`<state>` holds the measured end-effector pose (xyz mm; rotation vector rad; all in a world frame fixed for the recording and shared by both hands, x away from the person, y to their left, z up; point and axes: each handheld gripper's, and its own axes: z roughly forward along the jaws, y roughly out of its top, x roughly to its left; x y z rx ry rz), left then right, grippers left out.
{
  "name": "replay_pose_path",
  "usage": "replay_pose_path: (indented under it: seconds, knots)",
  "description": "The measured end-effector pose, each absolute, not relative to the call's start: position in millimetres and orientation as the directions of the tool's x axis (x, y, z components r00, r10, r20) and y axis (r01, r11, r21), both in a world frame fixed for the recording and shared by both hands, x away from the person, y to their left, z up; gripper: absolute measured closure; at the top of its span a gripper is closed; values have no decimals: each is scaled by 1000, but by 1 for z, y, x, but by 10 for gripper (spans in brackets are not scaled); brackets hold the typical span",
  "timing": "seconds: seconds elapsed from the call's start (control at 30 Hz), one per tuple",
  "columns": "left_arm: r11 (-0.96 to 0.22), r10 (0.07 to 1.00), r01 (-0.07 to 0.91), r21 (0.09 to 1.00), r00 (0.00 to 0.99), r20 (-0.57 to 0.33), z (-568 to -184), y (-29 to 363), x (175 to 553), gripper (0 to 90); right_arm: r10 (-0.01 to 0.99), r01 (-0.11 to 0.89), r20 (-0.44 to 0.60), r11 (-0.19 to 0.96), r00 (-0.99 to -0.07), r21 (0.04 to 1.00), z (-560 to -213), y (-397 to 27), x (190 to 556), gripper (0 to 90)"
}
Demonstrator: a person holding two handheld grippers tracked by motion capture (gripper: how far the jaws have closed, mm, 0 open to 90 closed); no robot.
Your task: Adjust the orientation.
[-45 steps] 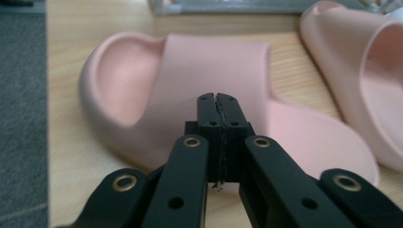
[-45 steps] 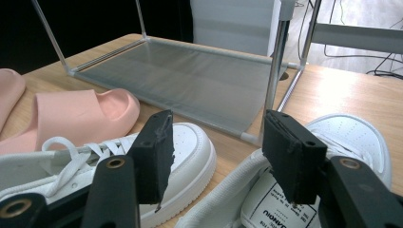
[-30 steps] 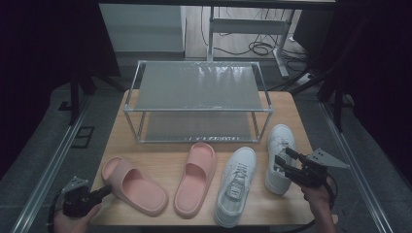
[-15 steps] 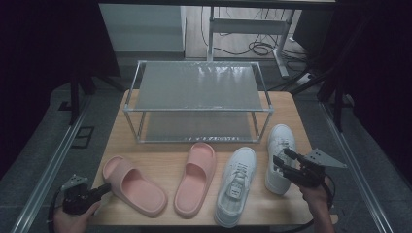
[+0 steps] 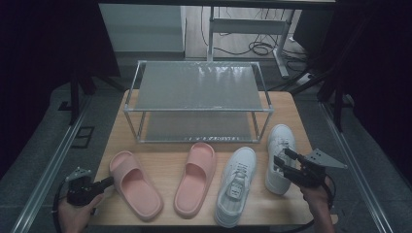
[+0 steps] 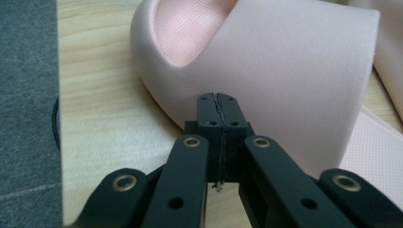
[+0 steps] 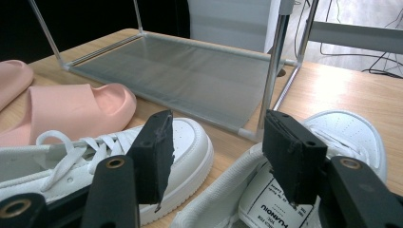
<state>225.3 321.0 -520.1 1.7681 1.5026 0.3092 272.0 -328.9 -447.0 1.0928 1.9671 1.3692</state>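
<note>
Two pink slippers and two white sneakers lie in a row on the wooden table (image 5: 165, 162). My left gripper (image 5: 108, 182) is shut with nothing in it, its tips right at the outer side of the left pink slipper (image 5: 135, 184). Seen from the left gripper view, the closed jaws (image 6: 219, 102) point at that slipper's strap (image 6: 285, 61). My right gripper (image 5: 284, 158) is open above the heel of the right sneaker (image 5: 281, 141). In the right gripper view, the wide jaws (image 7: 223, 152) straddle that sneaker's heel opening (image 7: 266, 194) without touching it.
A two-level metal shoe rack (image 5: 197, 92) stands behind the shoes, both shelves bare. The second slipper (image 5: 196, 178) and the left sneaker (image 5: 235, 187) lie between my hands. Dark floor and metal rails surround the table.
My left gripper has edged slightly closer to the left slipper's side. The right gripper and all shoes stay where they were.
</note>
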Motion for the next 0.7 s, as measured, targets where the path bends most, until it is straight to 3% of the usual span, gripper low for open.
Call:
replay_pose_path:
  seconds: [0.7]
  knots:
    - [-26,894,709,705,332,-301,-524,305,256,900,833,329,34,180,-552,927,-450,-327,273,448]
